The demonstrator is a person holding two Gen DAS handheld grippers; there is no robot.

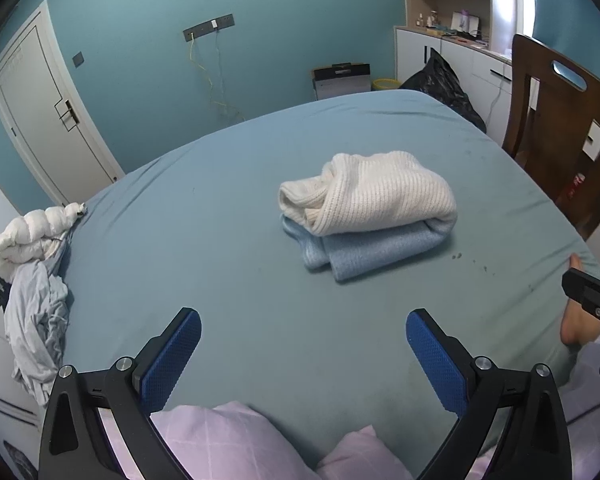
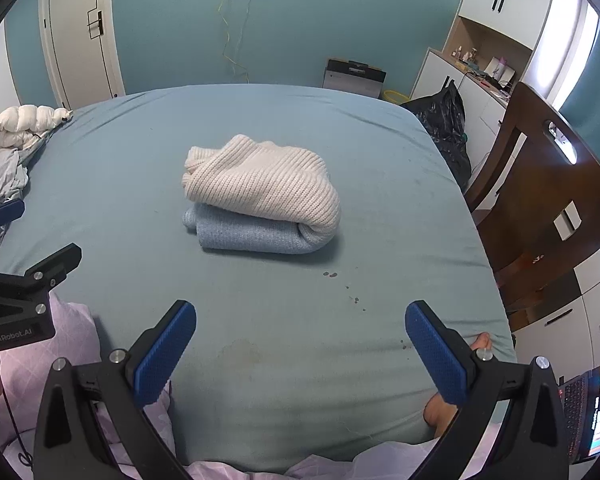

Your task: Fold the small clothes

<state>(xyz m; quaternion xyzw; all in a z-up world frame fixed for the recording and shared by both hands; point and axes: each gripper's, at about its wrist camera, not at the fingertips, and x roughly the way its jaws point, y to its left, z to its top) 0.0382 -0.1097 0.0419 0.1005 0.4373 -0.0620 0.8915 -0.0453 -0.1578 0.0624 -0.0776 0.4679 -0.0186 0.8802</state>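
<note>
A folded cream knit sweater (image 1: pixel 376 196) lies on top of a folded light blue knit garment (image 1: pixel 364 252) in the middle of the bed (image 1: pixel 220 240). The stack also shows in the right wrist view: the sweater (image 2: pixel 260 184) over the blue garment (image 2: pixel 252 236). My left gripper (image 1: pixel 303 336) is open and empty, well short of the stack. My right gripper (image 2: pixel 300 328) is open and empty, also short of the stack. The left gripper's body shows at the left edge of the right wrist view (image 2: pixel 24 292).
A heap of white and grey clothes (image 1: pixel 36 280) lies at the bed's left edge. A wooden chair (image 2: pixel 548 200) stands to the right, with a black bag (image 2: pixel 444 124) behind it. Pink-clad knees (image 1: pixel 236 440) and a bare foot (image 2: pixel 440 412) are at the near edge.
</note>
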